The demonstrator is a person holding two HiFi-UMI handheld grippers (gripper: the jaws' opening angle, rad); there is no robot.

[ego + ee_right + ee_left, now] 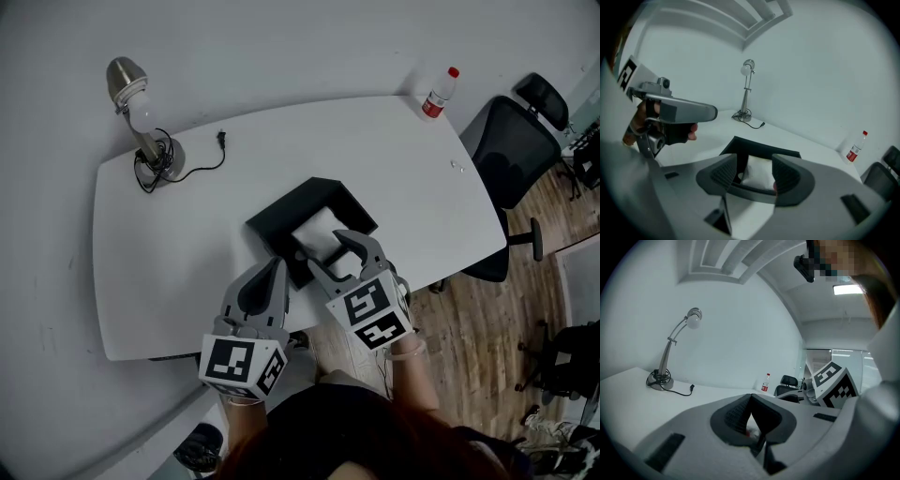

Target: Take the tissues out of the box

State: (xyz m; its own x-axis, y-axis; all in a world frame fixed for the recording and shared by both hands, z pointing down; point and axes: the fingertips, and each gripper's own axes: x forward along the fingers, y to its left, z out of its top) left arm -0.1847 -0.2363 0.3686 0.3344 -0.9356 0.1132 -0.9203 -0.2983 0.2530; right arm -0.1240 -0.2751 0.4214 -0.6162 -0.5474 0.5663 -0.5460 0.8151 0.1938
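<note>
One open black box (286,208) with crumpled white tissues (319,231) inside

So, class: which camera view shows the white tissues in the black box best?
The right gripper view: the tissues sit close and centred, framed by the open right tool. The head view shows them smaller, partly behind that tool. The left gripper view shows none.

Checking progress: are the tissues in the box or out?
In: the white tissues sit inside the black box, the right gripper open above them.
</note>
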